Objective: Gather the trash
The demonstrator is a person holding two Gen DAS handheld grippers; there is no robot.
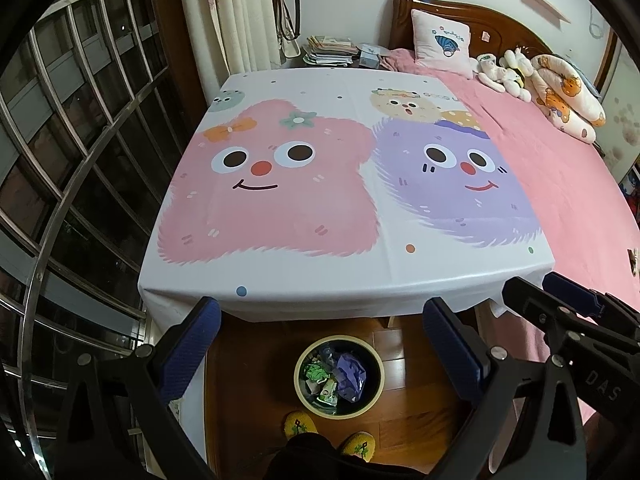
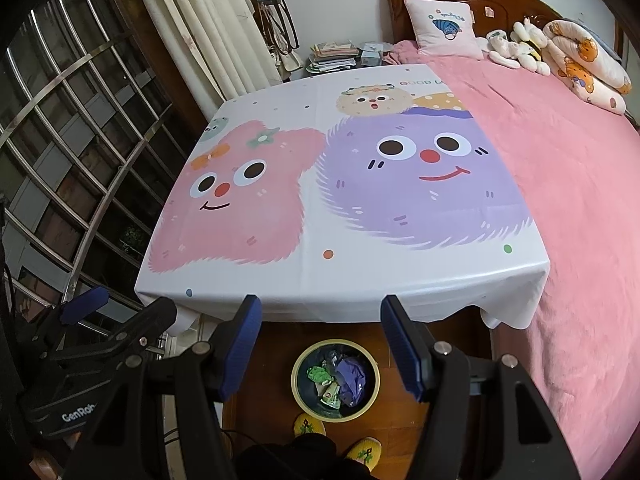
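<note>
The round waste bin [image 1: 339, 376] stands on the wooden floor [image 1: 416, 396] just in front of the cloth-covered surface [image 1: 344, 272], and every place here is taken from that bin; inside it lie a crumpled purple bag [image 1: 351, 372], green wrappers [image 1: 316, 372] and a few other scraps, so the trash shows as already in the bin; the cartoon tablecloth beyond the bin carries nothing that either view shows, and the floor round the bin shows no loose litter.

The left hand-held gripper [image 1: 320, 344] hangs above the bin with its jaws wide and nothing between the blue pads [image 1: 192, 352]; the right hand-held gripper [image 2: 320, 344] hangs above the bin likewise, jaws wide and empty, the bin visible through the gap; a person's yellow knitted slippers [image 1: 300, 426] stand on the near side of the bin, almost touching its rim.

The pink bed [image 1: 568, 200] lies to the right of the bin, with pillows and soft toys at its far end; the barred window [image 1: 80, 140] is to the bin's left.

By my judgement the collecting is at or very near its end: nothing is held, nothing waits on the surface; what may be left is only a check for pieces hidden under the cloth's overhang, which these views cannot settle.
</note>
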